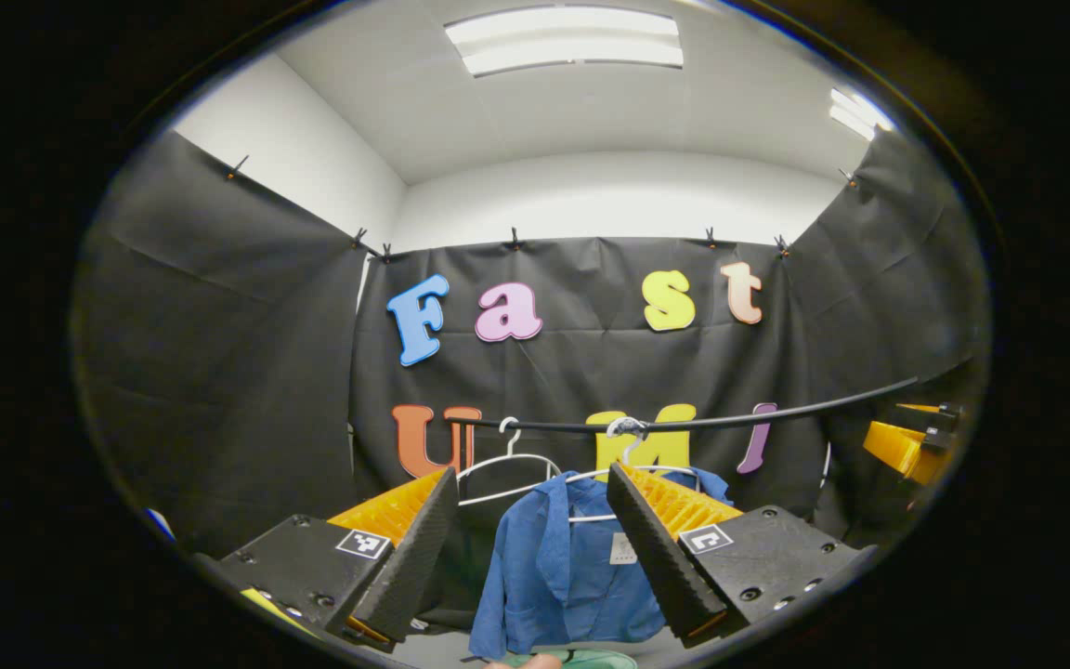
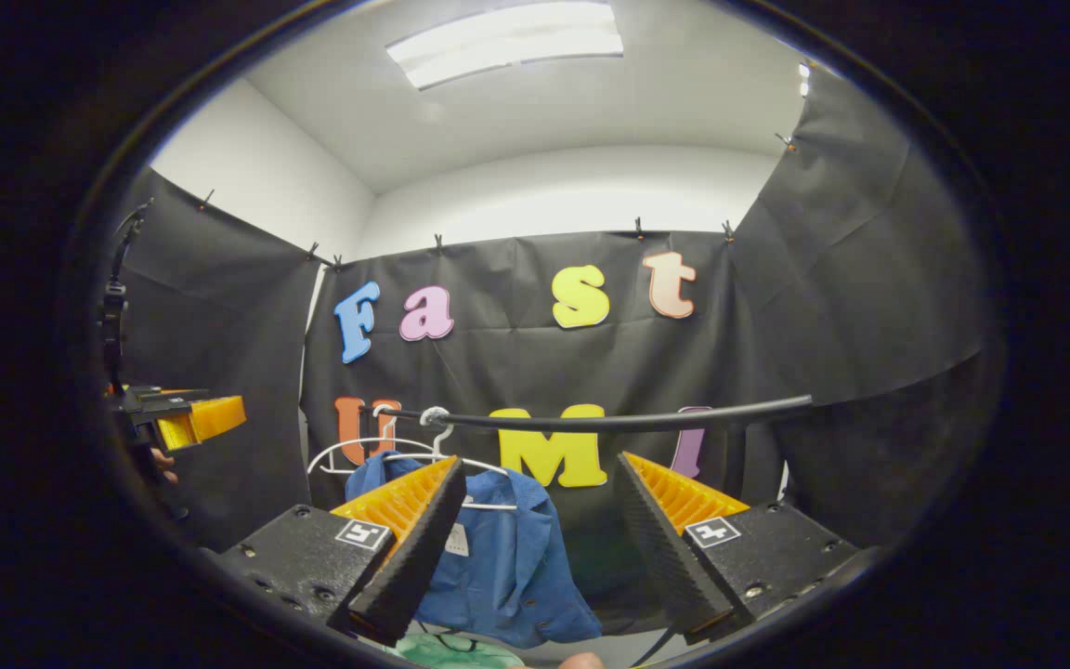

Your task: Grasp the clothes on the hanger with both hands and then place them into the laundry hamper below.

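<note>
Ridged pads line the inside of our left tongs (image 1: 535, 548), and the two fingers stand spread wide with nothing between them. Past the gap, in the left gripper view, we see a blue shirt (image 1: 563, 567) hanging on a white hanger (image 1: 591, 476). An empty white hanger (image 1: 509, 460) hangs just beside it, and both hook over a black rail (image 1: 730, 418). Far off at the right edge of that view sits our other tool.

Our right tongs (image 2: 535, 548) are spread wide too, and they hold nothing. In the right gripper view the blue shirt (image 2: 521, 567) hangs to the left of the gap, partly behind the left finger. Its hanger (image 2: 461, 462) hooks on the black rail (image 2: 609, 423). Something pale green (image 2: 451, 653) shows low down under the shirt; we cannot tell what it is. The left tool shows at the left edge of that view, with a bit of a hand (image 2: 162, 462) under it.
</note>
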{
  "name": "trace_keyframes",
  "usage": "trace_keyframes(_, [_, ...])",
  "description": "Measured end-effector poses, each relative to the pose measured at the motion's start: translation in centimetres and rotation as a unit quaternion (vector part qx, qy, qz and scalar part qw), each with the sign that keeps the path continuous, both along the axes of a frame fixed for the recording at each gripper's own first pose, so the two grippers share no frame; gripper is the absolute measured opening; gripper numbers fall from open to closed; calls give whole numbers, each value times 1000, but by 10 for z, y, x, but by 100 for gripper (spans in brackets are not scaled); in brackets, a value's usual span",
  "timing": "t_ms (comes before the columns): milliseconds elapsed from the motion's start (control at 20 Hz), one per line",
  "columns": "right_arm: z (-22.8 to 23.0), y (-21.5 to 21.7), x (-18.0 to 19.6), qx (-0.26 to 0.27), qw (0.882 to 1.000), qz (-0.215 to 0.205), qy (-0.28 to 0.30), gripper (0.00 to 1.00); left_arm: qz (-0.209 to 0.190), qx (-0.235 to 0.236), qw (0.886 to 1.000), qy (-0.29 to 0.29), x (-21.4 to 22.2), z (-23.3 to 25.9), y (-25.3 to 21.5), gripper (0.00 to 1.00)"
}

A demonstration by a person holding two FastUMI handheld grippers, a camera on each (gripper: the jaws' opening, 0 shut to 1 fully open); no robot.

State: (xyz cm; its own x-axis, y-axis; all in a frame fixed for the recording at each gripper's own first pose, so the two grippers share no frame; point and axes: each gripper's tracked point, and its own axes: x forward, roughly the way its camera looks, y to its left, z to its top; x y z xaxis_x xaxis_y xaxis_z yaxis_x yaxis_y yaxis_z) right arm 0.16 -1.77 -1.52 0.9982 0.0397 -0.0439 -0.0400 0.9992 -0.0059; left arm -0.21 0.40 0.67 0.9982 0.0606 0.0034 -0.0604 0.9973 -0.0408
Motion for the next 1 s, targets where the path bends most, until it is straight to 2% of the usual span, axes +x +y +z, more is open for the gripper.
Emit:
trace_keyframes(400, [-2,5,6,3,1000,4,1,100,7,7,1000,-2,-2,2,12,99])
trace_keyframes(700, [-11,6,8,8,1000,14,11,100,30,14,999,-2,-9,3,21,99])
trace_keyframes(1000, [-24,12,15,10,1000,2,24,99,31,13,999,4,-12,-6,38,98])
